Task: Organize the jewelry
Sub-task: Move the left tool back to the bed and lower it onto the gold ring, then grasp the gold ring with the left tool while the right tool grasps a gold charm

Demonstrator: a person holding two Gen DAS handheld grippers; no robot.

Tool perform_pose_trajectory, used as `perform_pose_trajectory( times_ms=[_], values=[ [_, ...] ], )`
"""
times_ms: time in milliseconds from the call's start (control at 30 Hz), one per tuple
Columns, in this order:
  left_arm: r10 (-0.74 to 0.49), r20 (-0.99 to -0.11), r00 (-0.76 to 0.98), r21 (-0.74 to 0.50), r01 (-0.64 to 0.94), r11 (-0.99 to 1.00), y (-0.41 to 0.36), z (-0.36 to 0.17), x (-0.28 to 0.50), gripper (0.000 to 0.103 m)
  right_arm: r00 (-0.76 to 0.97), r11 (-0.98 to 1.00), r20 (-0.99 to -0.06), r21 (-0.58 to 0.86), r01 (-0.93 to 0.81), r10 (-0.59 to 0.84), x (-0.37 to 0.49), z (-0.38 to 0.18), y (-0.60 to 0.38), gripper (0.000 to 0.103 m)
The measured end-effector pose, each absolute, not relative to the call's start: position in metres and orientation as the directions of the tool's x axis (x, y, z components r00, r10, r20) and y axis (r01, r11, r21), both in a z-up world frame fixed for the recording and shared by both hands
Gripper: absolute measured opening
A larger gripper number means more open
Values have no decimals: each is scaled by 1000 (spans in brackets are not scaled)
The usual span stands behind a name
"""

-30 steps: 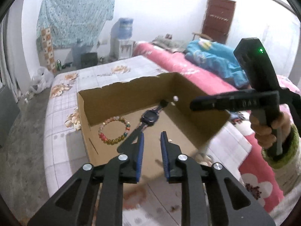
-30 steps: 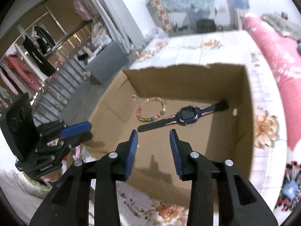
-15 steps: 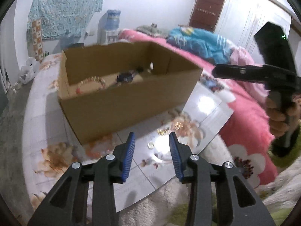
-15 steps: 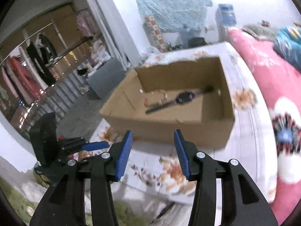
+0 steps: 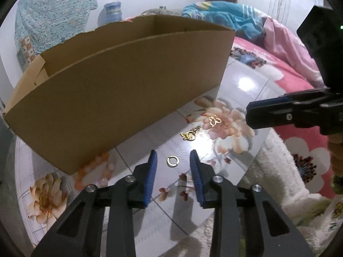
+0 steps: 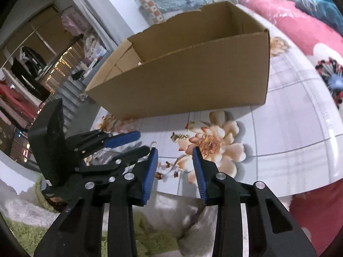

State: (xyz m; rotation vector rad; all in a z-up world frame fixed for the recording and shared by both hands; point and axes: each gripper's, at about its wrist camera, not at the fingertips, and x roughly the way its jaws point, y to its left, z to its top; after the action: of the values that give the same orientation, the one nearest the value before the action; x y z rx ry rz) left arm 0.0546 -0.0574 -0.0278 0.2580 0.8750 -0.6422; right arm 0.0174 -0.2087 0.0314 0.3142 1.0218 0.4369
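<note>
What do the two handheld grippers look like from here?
Both the left gripper and the right gripper are black with silver pivot screws and ribbed blue fingers. The right one's boxy black housing shows a green light.

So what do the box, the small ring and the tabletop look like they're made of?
Box: plain brown corrugated cardboard, matte, with a torn, ragged top edge. Small ring: probably metal, pale gold or silver, shiny; too small to be sure. Tabletop: a glossy flower-printed surface that mirrors the lamp; glass or plastic sheet, I cannot tell which.
</note>
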Motion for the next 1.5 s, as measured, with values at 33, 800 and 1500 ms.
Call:
perform_pose_trajectory(
  times_ms=[33, 800, 1500],
  values=[
    [-408, -786, 465, -39, 622, 782, -59, -30, 56, 24, 447, 871, -749, 447, -202, 488, 19, 30, -208, 33],
    [-369, -792, 487, 27, 632, 775, -54, -39, 56, 11, 446, 901, -786, 339, -270, 429, 30, 26, -178, 28],
    [-370, -787, 493, 12, 613, 790, -40, -38, 54, 11, 470, 899, -845, 27, -437, 254, 48, 4, -136, 15]
  ],
)
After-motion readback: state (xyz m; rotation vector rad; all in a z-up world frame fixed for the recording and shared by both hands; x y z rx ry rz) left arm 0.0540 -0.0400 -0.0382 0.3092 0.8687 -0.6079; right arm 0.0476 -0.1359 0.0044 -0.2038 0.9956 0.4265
